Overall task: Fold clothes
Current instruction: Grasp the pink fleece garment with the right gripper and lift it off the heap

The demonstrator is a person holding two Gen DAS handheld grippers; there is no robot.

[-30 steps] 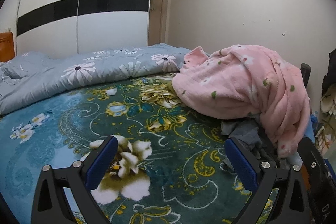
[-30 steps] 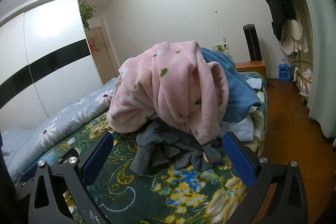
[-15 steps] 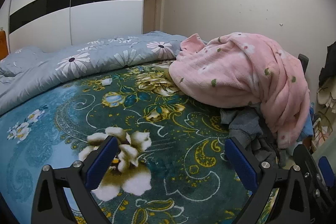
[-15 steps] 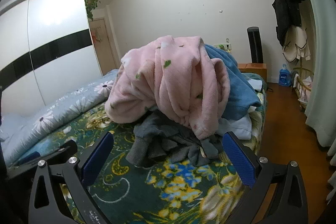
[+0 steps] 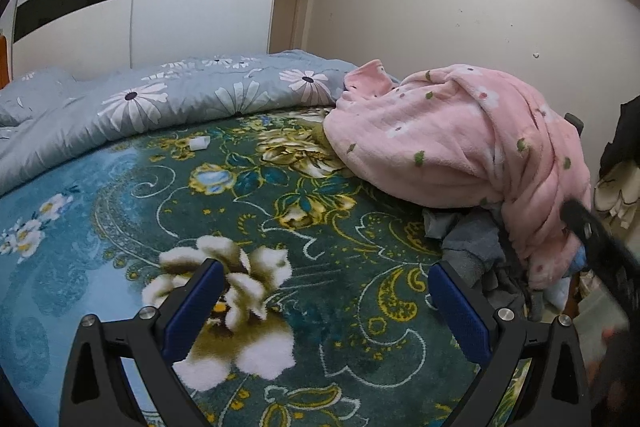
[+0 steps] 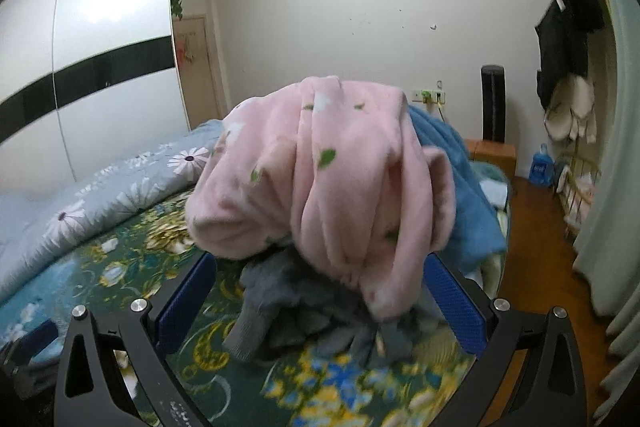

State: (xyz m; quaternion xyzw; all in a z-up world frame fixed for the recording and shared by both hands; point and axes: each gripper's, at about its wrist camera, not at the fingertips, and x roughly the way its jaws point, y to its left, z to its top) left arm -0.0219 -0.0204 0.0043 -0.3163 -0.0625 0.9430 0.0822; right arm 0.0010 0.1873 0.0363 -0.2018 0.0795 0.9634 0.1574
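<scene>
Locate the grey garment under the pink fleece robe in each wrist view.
Left wrist view: grey garment at right, beneath the pink fleece robe.
Right wrist view: grey garment at lower centre, between the right gripper fingers.
Shared landmark: the daisy-print quilt.

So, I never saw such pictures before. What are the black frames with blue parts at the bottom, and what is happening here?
A person holds two hand tools, each with a camera looking forward along its two fingers. One picture comes from the left gripper, the other from the right gripper. The blue parts are finger pads. Both grippers are open and hold nothing. Ahead is a bed with a green floral blanket. On it lies a laundry pile: a pink fleece garment over grey clothes, and a blue garment. Behind lies a grey daisy quilt.
</scene>
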